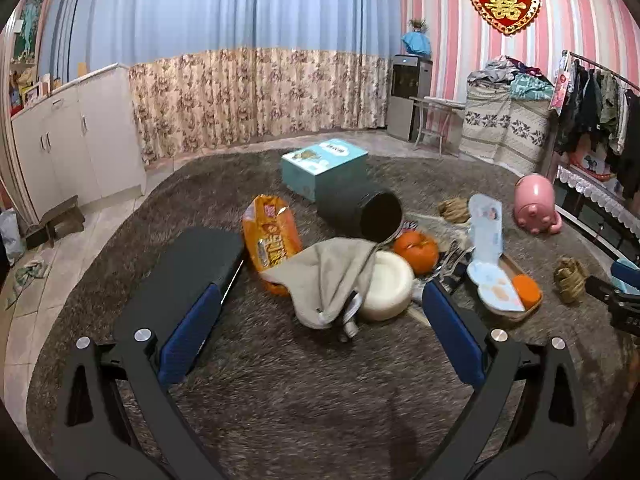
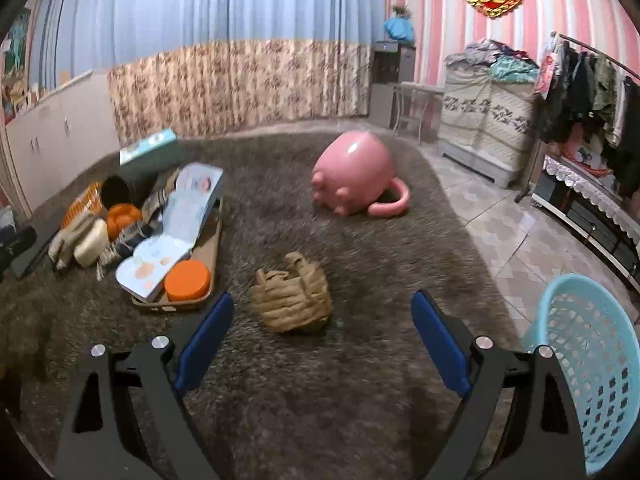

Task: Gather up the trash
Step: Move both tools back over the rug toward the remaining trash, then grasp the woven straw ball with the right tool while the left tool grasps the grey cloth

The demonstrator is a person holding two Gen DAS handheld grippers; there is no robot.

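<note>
My left gripper is open and empty above the shaggy rug, just short of a grey cloth draped over a cream round container. An orange snack bag, a tipped dark bin and an orange ball lie around them. My right gripper is open and empty, just short of a crumpled brown paper wad. A second brown wad lies farther back. A light blue basket stands at the right.
A teal box lies on the rug. A tray holds an open booklet and an orange lid. A pink pig toy lies ahead. A black flat case lies left. Cabinets, curtains and a clothes rack line the walls.
</note>
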